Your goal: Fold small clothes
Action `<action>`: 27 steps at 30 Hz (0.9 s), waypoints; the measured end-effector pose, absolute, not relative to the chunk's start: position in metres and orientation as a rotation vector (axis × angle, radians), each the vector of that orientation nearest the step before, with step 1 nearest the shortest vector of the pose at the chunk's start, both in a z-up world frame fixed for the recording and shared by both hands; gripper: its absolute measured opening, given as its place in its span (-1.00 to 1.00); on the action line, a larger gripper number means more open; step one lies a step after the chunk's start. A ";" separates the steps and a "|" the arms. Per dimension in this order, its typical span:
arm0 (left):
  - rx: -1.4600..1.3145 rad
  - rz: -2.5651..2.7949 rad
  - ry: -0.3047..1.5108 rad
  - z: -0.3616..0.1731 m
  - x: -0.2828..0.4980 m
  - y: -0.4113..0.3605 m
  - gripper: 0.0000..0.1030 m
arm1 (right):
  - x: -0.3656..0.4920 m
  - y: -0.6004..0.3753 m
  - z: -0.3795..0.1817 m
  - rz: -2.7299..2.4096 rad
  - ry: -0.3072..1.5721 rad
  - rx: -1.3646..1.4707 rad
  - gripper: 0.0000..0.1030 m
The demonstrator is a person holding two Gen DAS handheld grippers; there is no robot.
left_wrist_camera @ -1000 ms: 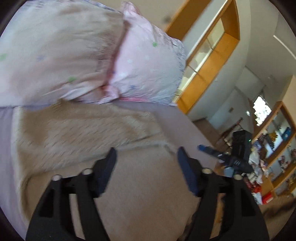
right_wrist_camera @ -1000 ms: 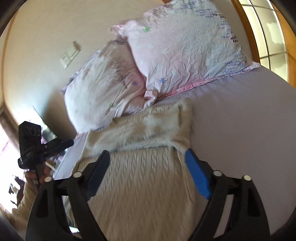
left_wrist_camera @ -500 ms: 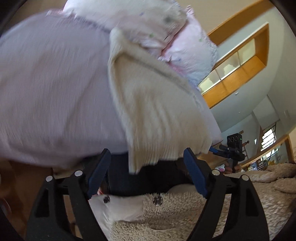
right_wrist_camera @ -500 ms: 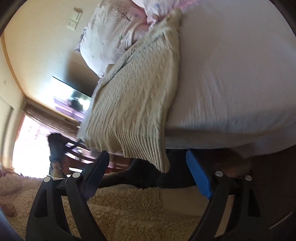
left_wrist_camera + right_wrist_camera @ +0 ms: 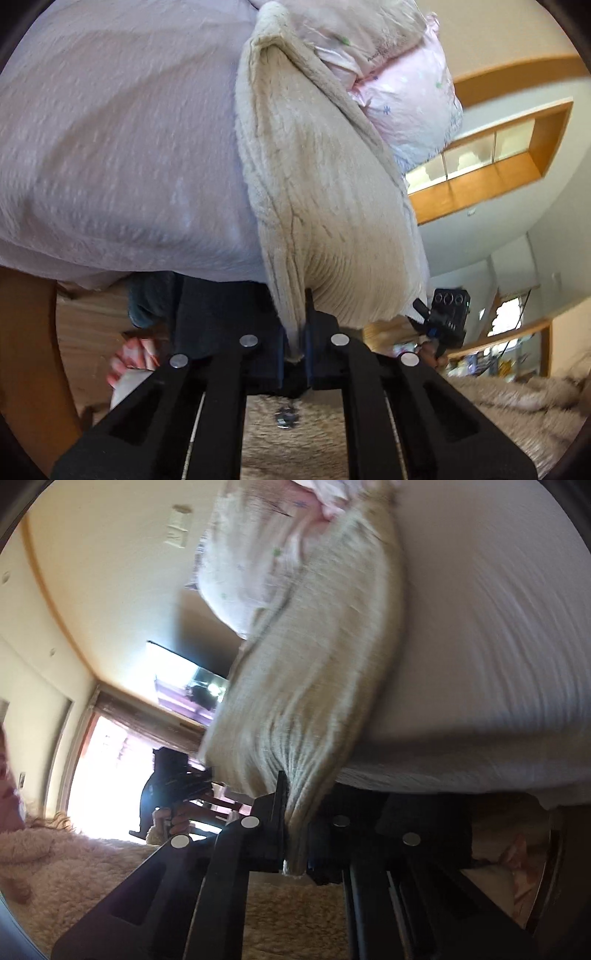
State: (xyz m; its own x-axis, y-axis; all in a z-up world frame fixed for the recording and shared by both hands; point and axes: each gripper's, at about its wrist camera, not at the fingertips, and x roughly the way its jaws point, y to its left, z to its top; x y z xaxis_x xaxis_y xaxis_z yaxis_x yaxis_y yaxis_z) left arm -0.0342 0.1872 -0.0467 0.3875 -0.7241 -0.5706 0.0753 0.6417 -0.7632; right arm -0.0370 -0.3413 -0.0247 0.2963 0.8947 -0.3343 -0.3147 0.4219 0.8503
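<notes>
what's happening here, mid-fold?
A person with two handheld grippers is working on a cream knit sweater lying on the bed. The left gripper and the right gripper are each shut on its hem at the bed's edge. The far end lies by the pillows. No fold shows yet.

- We see daylight flooding the room; in the right wrist view a window (image 5: pixel 107 771) at the left is blown out to pure white, with glare over the things before it.
- The bed sheet (image 5: pixel 491 627) there is overexposed and streaked with motion blur, and the sweater (image 5: pixel 317 653) is smeared too.
- The left wrist view is sharper; the sheet (image 5: pixel 110 147) shows mild blur, and the sweater (image 5: pixel 325 192) keeps its knit texture.
- Below the bed's edge we find deep shadow.
- Fisheye bending curves walls; dark vignette fills the corners.
</notes>
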 end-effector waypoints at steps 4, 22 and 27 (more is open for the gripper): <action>-0.678 -0.621 0.941 0.005 -0.022 0.183 -0.87 | -0.016 -0.349 0.041 0.952 0.747 0.709 -0.85; -0.701 -0.279 0.753 0.047 0.264 0.201 0.32 | 0.254 -0.332 0.060 0.257 0.722 0.683 0.82; -0.644 -0.282 0.823 0.034 0.243 0.221 0.49 | 0.228 -0.349 0.066 0.316 0.651 0.700 0.92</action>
